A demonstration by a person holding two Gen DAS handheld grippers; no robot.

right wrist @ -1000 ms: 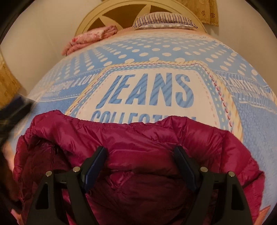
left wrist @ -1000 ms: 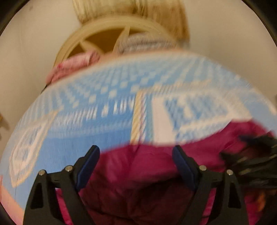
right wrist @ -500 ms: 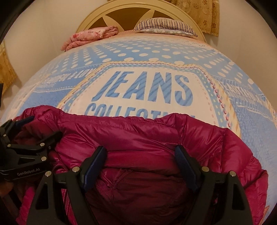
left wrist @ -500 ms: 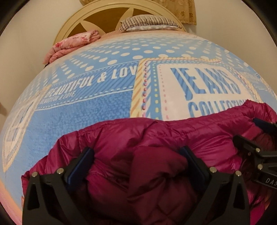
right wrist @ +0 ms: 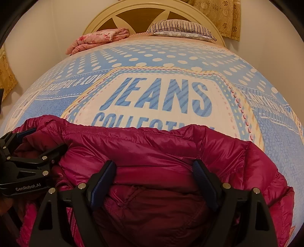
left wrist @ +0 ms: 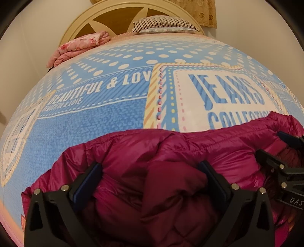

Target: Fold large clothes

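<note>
A magenta puffer jacket [left wrist: 161, 152] lies bunched on the near part of the bed; it also shows in the right wrist view [right wrist: 161, 148]. My left gripper [left wrist: 152, 171] is open, its jaws wide apart over a bulging fold of the jacket. My right gripper [right wrist: 153, 171] is open too, its jaws spread over the jacket's padded edge. The right gripper shows at the right edge of the left wrist view [left wrist: 285, 167], the left gripper at the left edge of the right wrist view [right wrist: 28, 161]. Whether the pads touch the fabric is unclear.
The bed carries a blue and white cover [right wrist: 161, 98] printed "JEANS COLLECTION". A folded pink floral blanket [right wrist: 98, 39] and a striped pillow [right wrist: 180, 28] lie by the cream headboard [right wrist: 148, 9]. White walls stand on both sides; a gold curtain [right wrist: 224, 17] hangs behind.
One second ago the left view was blurred from fast motion. Both grippers have since settled low over the jacket, side by side, jaws open throughout. Little moved in the last half second.
</note>
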